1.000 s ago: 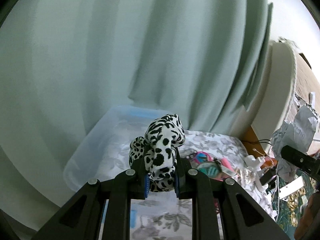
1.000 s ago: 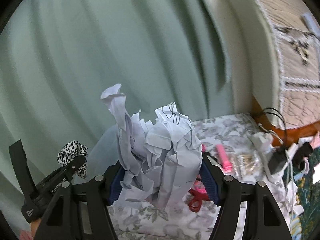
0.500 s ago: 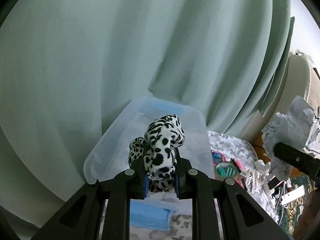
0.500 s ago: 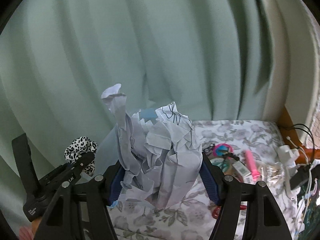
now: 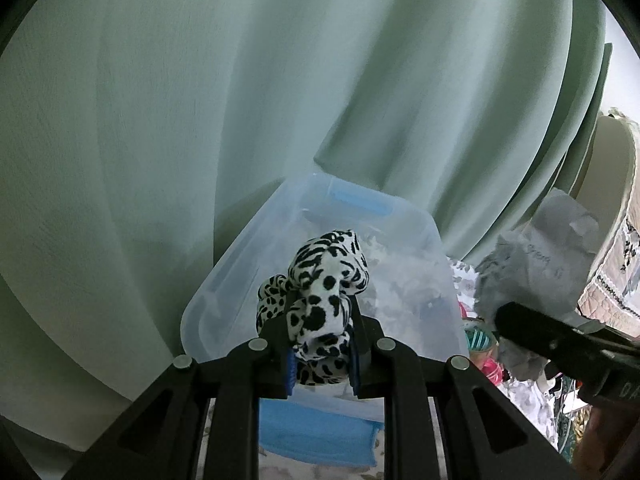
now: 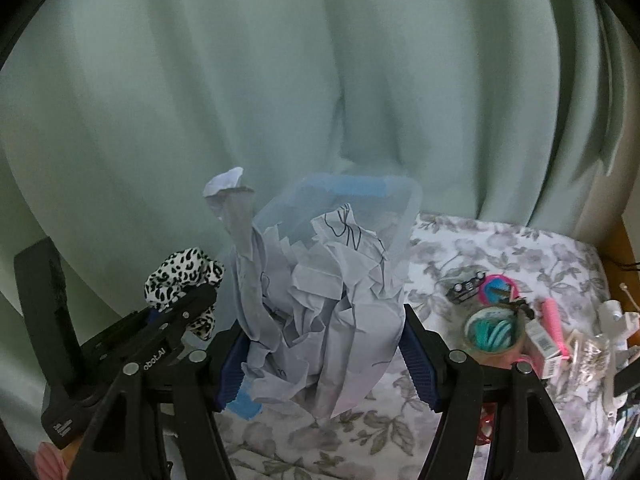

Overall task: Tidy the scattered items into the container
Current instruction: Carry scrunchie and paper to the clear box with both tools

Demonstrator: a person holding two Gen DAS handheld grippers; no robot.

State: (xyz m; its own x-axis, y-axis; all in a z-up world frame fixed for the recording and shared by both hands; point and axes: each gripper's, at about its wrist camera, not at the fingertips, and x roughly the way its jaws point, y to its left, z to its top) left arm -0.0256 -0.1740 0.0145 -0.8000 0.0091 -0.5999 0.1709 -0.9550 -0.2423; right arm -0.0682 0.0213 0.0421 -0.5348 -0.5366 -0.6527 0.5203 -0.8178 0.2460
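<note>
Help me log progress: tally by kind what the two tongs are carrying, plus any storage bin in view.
Leopard-print scrunchie: 1
Crumpled paper: 1
Clear plastic bin: 1
Total: 3

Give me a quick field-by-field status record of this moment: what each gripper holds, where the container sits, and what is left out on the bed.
left gripper: shut on spotted scrunchie, held over the near edge of the bin
right gripper: shut on crumpled paper, in front of the bin
clear plastic bin: open, blue handles, against the green curtain
bin contents: too hazy to tell
still on floral bedspread: tape roll, pink round case, pink comb
next, likely: release both over the bin
</note>
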